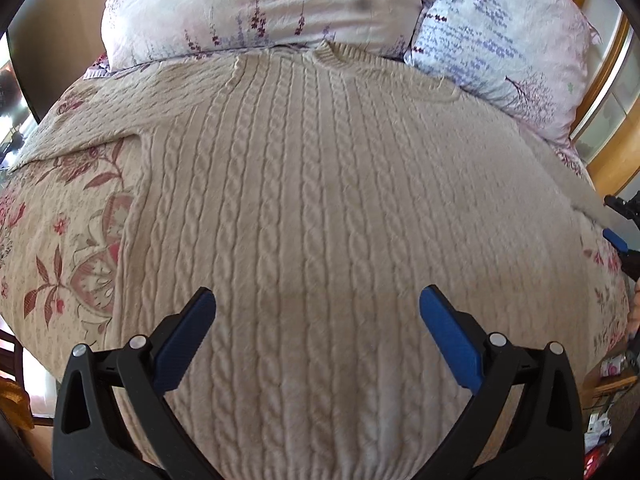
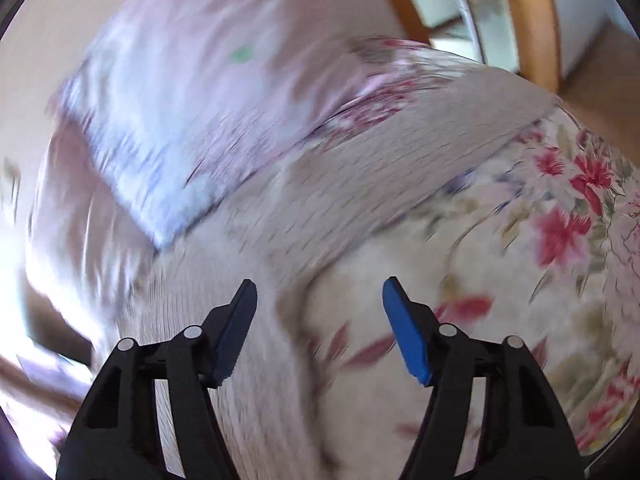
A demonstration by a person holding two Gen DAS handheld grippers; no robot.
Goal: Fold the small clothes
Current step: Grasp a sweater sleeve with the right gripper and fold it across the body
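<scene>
Cream cable-knit sweater (image 1: pixel 320 200) lies flat across the bed's floral bedspread (image 1: pixel 60 240), filling mid-frame, thick, soft and floppy, best pinched at hem or sleeve edge, as left hand-held gripper (image 1: pixel 317 304) and right hand-held gripper (image 2: pixel 319 296) both gape empty.

Left tongs (image 1: pixel 318 304), right tongs (image 2: pixel 320 300), black angular arms, blue ribbed pads, silver round pivot pins

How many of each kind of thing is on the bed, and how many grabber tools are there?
Sweater: 1
Pillows: 2, one pale pink, one with lilac print
Bedspread with red flowers: 1
Grabber tools: 2, the left gripper and the right gripper, both empty
Total: 6
</scene>
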